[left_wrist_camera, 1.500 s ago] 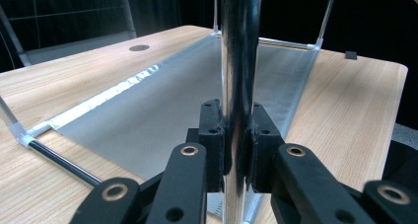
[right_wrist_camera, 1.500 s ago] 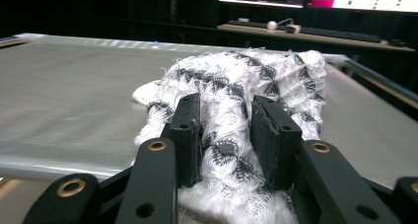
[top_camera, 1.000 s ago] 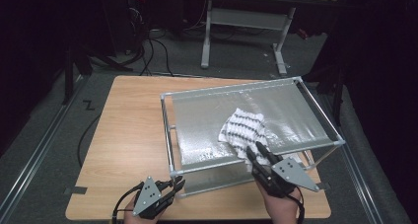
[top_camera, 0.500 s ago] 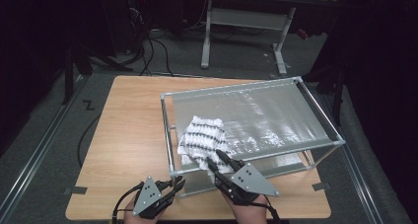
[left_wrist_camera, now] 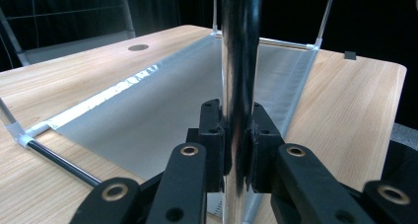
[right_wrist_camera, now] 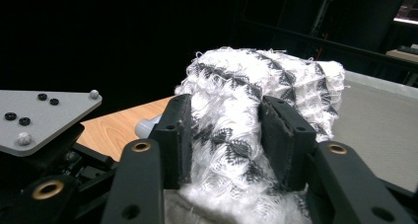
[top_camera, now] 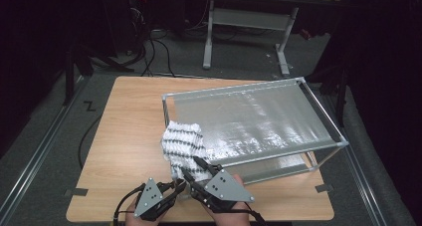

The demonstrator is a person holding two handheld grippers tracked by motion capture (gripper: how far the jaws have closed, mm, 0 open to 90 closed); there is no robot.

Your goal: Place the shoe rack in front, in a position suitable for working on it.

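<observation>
A white cloth with black zigzag stripes (top_camera: 183, 145) lies draped over the near left corner of a metal-framed rack (top_camera: 318, 106) with a silvery mesh top. My right gripper (top_camera: 191, 165) has that cloth (right_wrist_camera: 256, 86) bunched between its jaws. The jaws have just been opening, but both pads still touch the fabric in the right gripper view (right_wrist_camera: 224, 135). My left gripper (top_camera: 179, 185) sits low beside it, shut on the rack's upright corner post (left_wrist_camera: 240, 46), which stands clamped between its pads (left_wrist_camera: 240, 135).
The rack stands on a wooden table (top_camera: 124, 136), whose left half is bare wood. The rack's lower shelf (left_wrist_camera: 162, 115) stretches away behind the post. Behind the table, cables (top_camera: 149, 52) lie on the floor beside another table's legs (top_camera: 209, 42).
My right gripper has carried the cloth leftward along the rack top, from the middle to the near left corner, ending close to the left gripper. The left gripper has stayed put.
</observation>
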